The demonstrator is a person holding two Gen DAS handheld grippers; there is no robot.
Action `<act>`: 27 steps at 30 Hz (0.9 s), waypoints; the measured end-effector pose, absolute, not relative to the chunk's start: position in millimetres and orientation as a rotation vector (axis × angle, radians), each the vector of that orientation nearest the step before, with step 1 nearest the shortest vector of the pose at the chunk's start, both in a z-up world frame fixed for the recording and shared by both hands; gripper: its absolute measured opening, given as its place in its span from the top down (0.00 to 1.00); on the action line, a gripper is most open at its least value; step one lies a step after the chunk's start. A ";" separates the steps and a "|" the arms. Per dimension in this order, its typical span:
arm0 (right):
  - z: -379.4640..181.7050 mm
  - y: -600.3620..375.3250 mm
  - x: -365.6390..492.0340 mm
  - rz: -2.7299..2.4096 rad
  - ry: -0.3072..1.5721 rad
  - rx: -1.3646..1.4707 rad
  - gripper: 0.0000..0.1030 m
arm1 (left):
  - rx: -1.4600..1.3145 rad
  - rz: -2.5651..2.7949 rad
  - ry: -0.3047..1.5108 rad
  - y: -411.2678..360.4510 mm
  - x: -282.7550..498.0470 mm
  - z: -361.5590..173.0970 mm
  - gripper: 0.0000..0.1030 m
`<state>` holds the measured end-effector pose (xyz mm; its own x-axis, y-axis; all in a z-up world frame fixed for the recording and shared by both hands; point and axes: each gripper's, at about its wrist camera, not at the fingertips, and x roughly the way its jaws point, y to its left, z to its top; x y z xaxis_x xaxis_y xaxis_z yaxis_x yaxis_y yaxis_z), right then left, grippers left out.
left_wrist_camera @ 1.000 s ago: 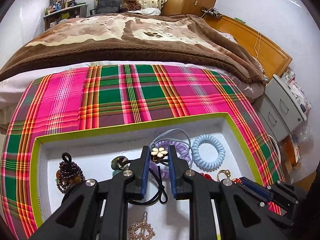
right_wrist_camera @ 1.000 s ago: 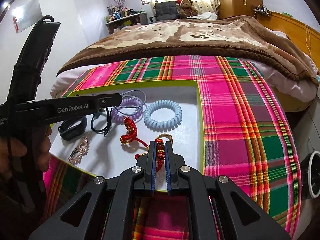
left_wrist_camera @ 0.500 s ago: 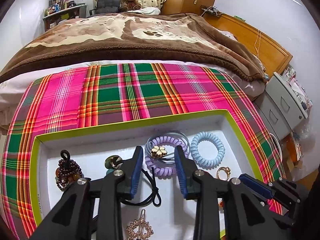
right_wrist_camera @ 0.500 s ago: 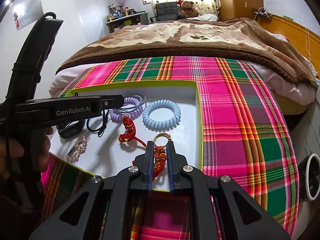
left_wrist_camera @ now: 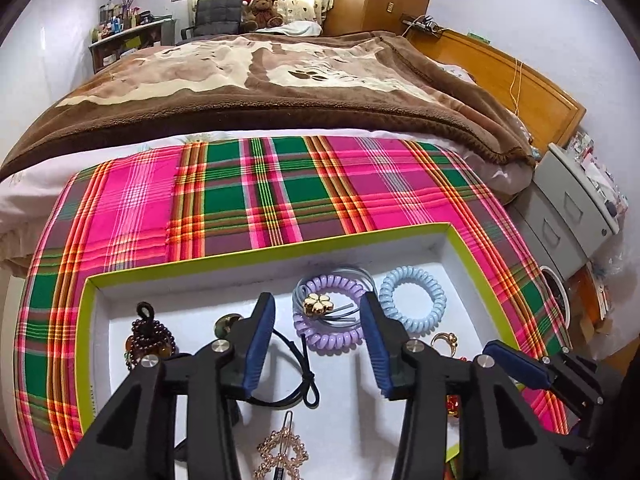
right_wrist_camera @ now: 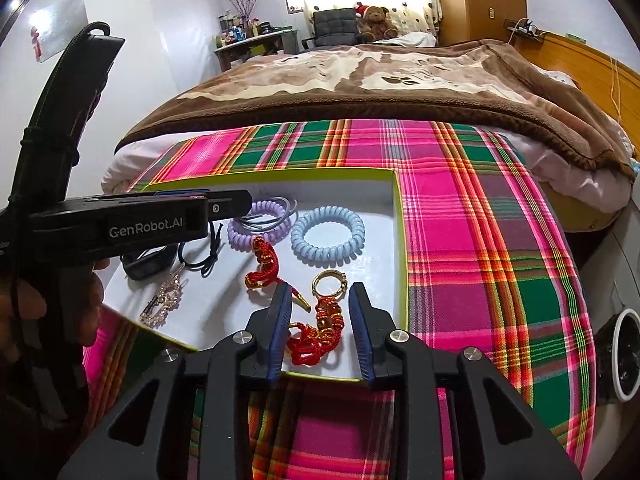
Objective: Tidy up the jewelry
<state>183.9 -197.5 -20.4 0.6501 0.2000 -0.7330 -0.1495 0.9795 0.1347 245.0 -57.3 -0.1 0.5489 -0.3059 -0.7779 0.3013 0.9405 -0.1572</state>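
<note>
A white tray with a green rim (left_wrist_camera: 260, 254) lies on the plaid cloth. My left gripper (left_wrist_camera: 317, 300) is over it, its jaws opening. Between them a gold flower hair tie (left_wrist_camera: 318, 306) rests loose on a purple coil tie (left_wrist_camera: 332, 336); the pads stand clear of it. A blue coil tie (left_wrist_camera: 412, 300) lies to the right. My right gripper (right_wrist_camera: 320, 296) is at the tray's near right corner, its jaws opening. A red knotted bracelet (right_wrist_camera: 316, 340) with a gold ring (right_wrist_camera: 330, 282) lies free between them. The left gripper (right_wrist_camera: 236, 206) shows side-on.
Also in the tray: a dark beaded bracelet (left_wrist_camera: 150, 336), a black cord tie (left_wrist_camera: 304, 372), a gold hair clip (right_wrist_camera: 164, 300), a black band (right_wrist_camera: 146, 266), another red knot (right_wrist_camera: 262, 260). A brown-blanketed bed (left_wrist_camera: 280, 80) lies beyond; grey drawers (left_wrist_camera: 568, 216) stand right.
Both grippers went from shut to open. The left one let go of the flower hair tie onto the purple coil; the right one let go of the red bracelet, now lying in the tray.
</note>
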 end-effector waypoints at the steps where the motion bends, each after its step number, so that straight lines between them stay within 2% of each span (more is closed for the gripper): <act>1: -20.2 -197.6 183.7 0.198 0.839 0.064 0.70 | -0.003 -0.354 0.915 -56.2 243.6 1.6 0.54; 8: -14.6 -196.7 178.4 0.189 0.821 0.058 0.68 | 0.006 -0.309 0.880 -47.2 227.2 14.3 0.53; 10: -14.2 -196.1 176.4 0.181 0.821 0.058 0.60 | 0.001 -0.299 0.874 -43.0 220.9 17.1 0.51; 12: -13.5 -195.7 173.9 0.175 0.820 0.061 0.57 | -0.006 -0.282 0.868 -38.2 215.1 19.9 0.50; 27: 3.6 -187.6 148.1 0.134 0.776 0.059 0.56 | -0.022 -0.100 0.800 -5.1 148.3 30.5 0.49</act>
